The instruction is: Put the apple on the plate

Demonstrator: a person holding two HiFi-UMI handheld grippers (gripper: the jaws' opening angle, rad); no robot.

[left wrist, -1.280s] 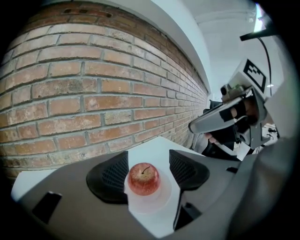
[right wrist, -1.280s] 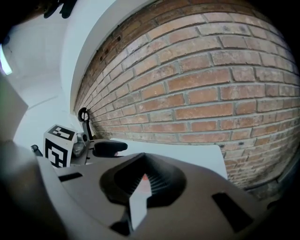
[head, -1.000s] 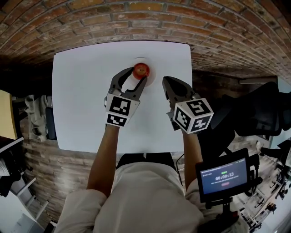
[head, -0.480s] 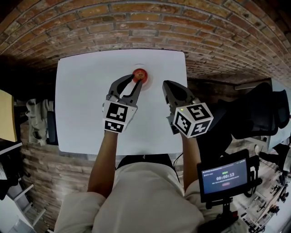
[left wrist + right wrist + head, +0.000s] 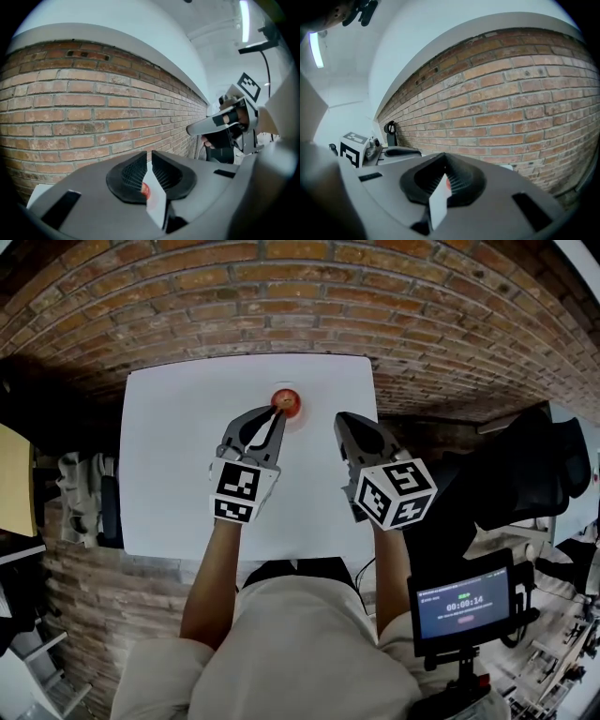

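The white square counter (image 5: 169, 456) is bare apart from the task's things, which sit near its far edge, close to the brick wall (image 5: 281, 306). A second ago the left tool (image 5: 276, 414) stood spread around the fruit. Its jaws have just been closing and are now nearly pressed together with nothing between them, their tips just short of the fruit. The right tool (image 5: 341, 420) has its jaws pressed together and carries nothing, as before. Both tools have lifted and drawn back toward the person.

The shallow white plate (image 5: 303, 407) is hard to tell from the white top in the head view, so its rim is only a guess. The round red apple (image 5: 286, 400) appears to rest on it, apart from both tools. I judge the placing done and the release clean.

For room, the wall stands just beyond the far edge, so reaching further forward is tight. The near half and both sides of the counter are open, and there is a free gap between the two tools.
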